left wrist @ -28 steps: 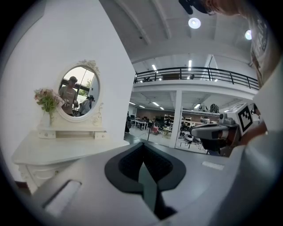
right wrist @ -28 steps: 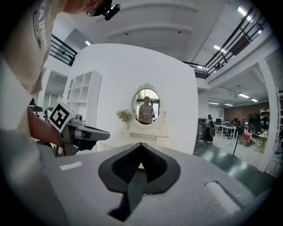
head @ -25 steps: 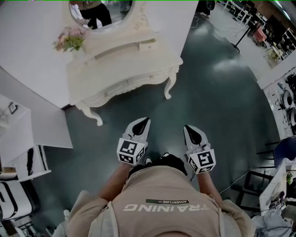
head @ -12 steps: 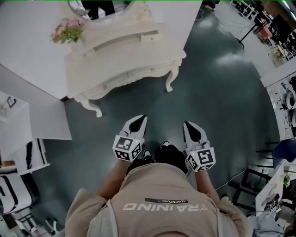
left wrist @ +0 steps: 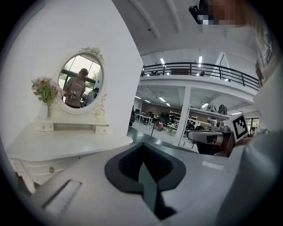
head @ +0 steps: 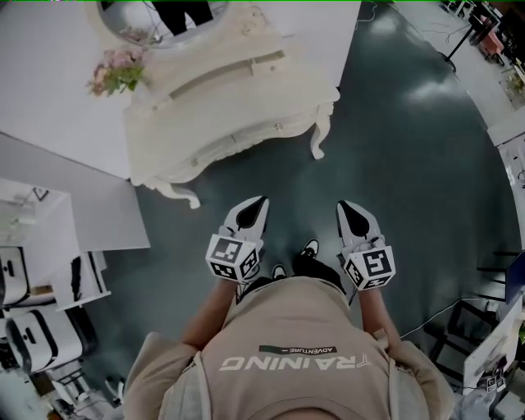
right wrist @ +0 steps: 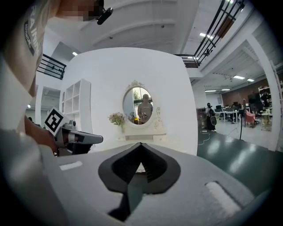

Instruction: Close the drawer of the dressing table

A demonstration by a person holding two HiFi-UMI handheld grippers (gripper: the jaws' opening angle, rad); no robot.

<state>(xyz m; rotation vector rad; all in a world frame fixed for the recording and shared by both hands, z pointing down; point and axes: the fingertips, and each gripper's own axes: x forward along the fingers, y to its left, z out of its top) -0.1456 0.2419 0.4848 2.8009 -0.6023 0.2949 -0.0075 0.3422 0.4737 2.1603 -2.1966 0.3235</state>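
Observation:
The cream dressing table stands against the white wall, with an oval mirror and pink flowers on top. Its curved front carries drawer fronts with small knobs; I cannot tell whether a drawer stands out. My left gripper and right gripper hang side by side over the floor, short of the table, both shut and empty. The left gripper view has its gripper aimed right of the table. The right gripper points at the table and mirror.
Dark green floor lies between me and the table. A white shelf unit stands at the left, past a grey wall panel. Chairs and desk frames crowd the right edge. My shoes show between the grippers.
The view has shifted as the person steps: the table has slid right and a little up in the frame. Both grippers stay shut, side by side, at about the same distance from it.

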